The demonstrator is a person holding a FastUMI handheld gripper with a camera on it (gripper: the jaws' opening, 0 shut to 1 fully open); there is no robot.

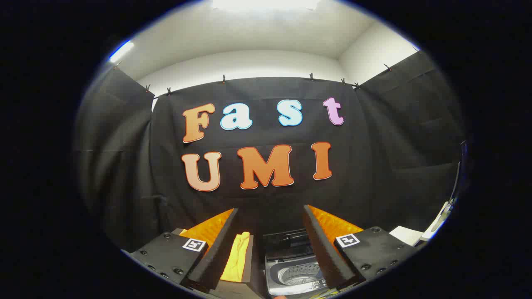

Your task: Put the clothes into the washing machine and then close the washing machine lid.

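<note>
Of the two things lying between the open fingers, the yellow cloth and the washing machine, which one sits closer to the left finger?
The yellow cloth: it lies right against the left finger's inner side. The washing machine, lid up and drum showing, sits by the right finger. The tool is open, gripping nothing.

Lighting and quality: bright overhead ceiling light point(266, 4) blown to white glare, a second strip light point(121, 51) beside it, booth wall point(374, 137) dim and evenly lit, focus sharp centrally, strong fisheye bending toward the edges, fingers point(216, 245) shadowed.

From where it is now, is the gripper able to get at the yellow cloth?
Probably yes: the gripper is open, and the yellow cloth lies below between its fingers, beside the open washing machine, nothing covering it.
</note>
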